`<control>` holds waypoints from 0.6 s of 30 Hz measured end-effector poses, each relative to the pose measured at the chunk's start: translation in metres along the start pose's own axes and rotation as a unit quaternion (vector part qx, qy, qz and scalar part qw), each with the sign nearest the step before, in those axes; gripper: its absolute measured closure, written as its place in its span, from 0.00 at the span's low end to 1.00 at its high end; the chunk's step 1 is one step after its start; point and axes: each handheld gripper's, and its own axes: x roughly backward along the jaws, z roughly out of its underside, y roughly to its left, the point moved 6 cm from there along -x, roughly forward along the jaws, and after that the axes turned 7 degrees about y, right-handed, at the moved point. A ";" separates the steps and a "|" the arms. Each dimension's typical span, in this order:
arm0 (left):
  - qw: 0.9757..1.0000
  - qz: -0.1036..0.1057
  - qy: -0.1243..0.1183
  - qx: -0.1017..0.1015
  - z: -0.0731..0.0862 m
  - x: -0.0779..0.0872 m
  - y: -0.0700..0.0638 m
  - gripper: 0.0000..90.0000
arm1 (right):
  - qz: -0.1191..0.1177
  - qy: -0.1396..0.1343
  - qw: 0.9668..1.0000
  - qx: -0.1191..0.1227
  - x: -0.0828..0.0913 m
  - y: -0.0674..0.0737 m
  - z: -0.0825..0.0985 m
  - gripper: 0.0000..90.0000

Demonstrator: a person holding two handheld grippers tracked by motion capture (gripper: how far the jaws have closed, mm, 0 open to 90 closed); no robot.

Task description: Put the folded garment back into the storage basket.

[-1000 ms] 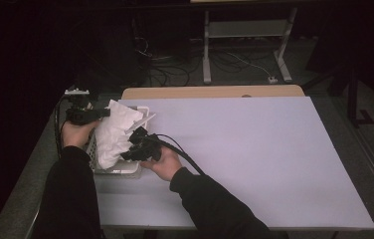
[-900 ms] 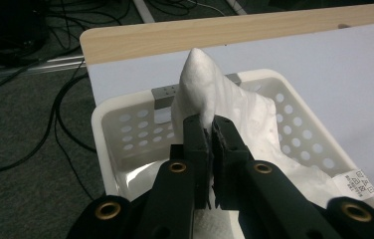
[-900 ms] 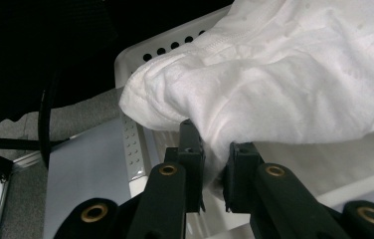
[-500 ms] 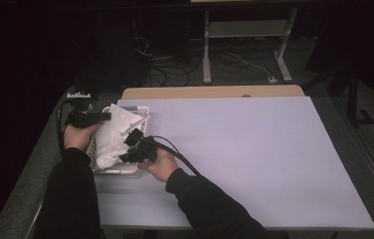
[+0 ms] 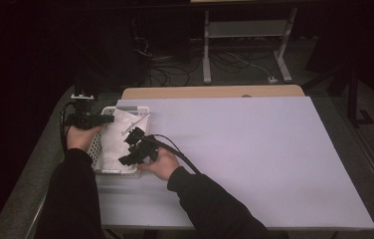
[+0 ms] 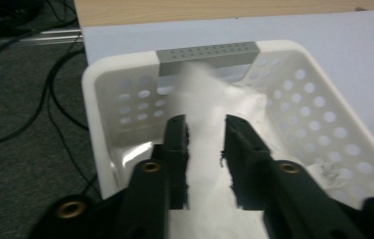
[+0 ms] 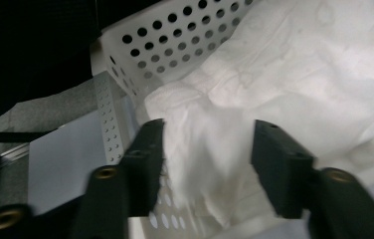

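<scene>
While both my grippers have just been opening, the left gripper [image 6: 206, 137] and right gripper [image 7: 206, 144] straddle the white cloth [image 7: 294, 74] in the basket [image 6: 125, 94]; neither pinches it.

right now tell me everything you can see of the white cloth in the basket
The white cloth is thin, crumpled fabric with faint stains, bunched in the white perforated plastic basket at the table's left edge and rising above its rim. The left claw and right claw each have a fold between their jaws, which have just been opening; neither visibly pinches it.
</scene>
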 end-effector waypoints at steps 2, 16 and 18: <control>1.000 -0.018 0.002 0.001 0.000 0.002 0.000 0.63 | -0.006 -0.002 1.000 -0.003 0.005 -0.001 -0.001 0.37; 0.998 -0.016 -0.062 0.024 0.001 0.024 -0.013 0.14 | -0.023 -0.028 0.999 -0.018 0.042 -0.022 0.011 0.01; 0.997 -0.010 -0.070 0.021 0.001 0.026 -0.018 0.08 | -0.018 -0.027 0.999 -0.016 0.047 -0.026 0.014 0.00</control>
